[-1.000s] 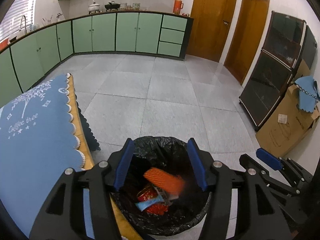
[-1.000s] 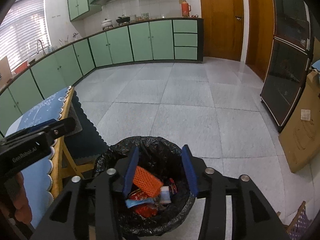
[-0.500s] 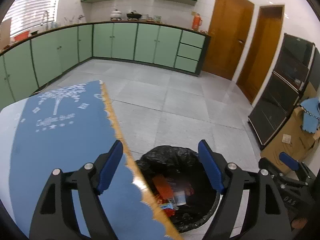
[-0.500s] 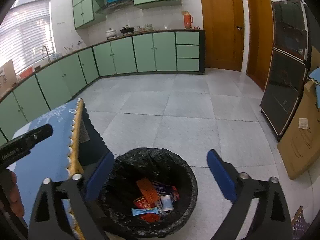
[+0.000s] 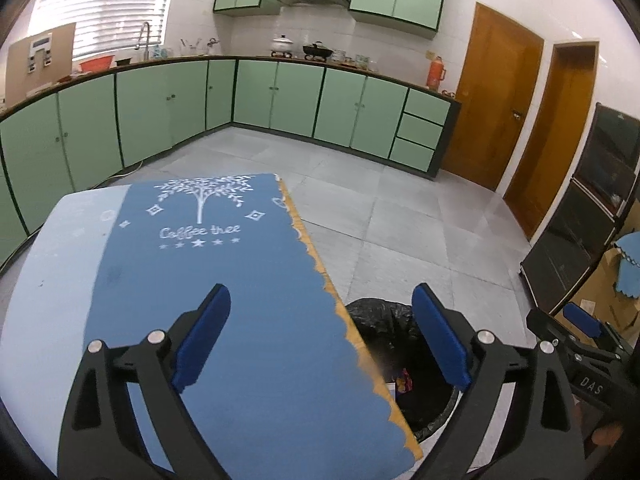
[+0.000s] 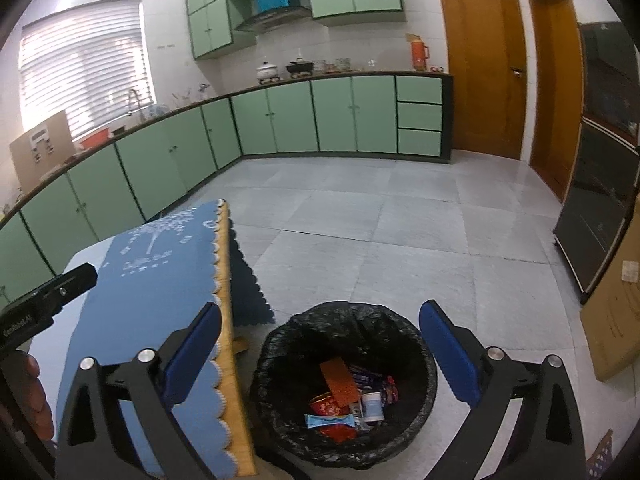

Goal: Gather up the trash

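Observation:
A black-lined trash bin (image 6: 276,368) stands on the floor beside the table and holds an orange mesh piece (image 6: 338,382), a red can (image 6: 326,404), a blue wrapper (image 6: 330,420) and a small white cup (image 6: 372,406). My right gripper (image 6: 320,344) is open and empty above the bin. My left gripper (image 5: 320,332) is open and empty over the table's right edge; the bin (image 5: 384,316) shows partly behind that edge. The right gripper's body (image 5: 580,328) shows at the right of the left wrist view.
A table with a blue cloth (image 5: 224,264) printed with a white tree sits at the left, also in the right wrist view (image 6: 160,272). Green cabinets (image 5: 280,96) line the far walls. Black glass cabinets (image 6: 600,200) and a cardboard box (image 6: 616,320) stand at the right.
Both grippers have opened wide, dropping the orange mesh piece into the bin. Both have risen, and the left one has swung left over the table.

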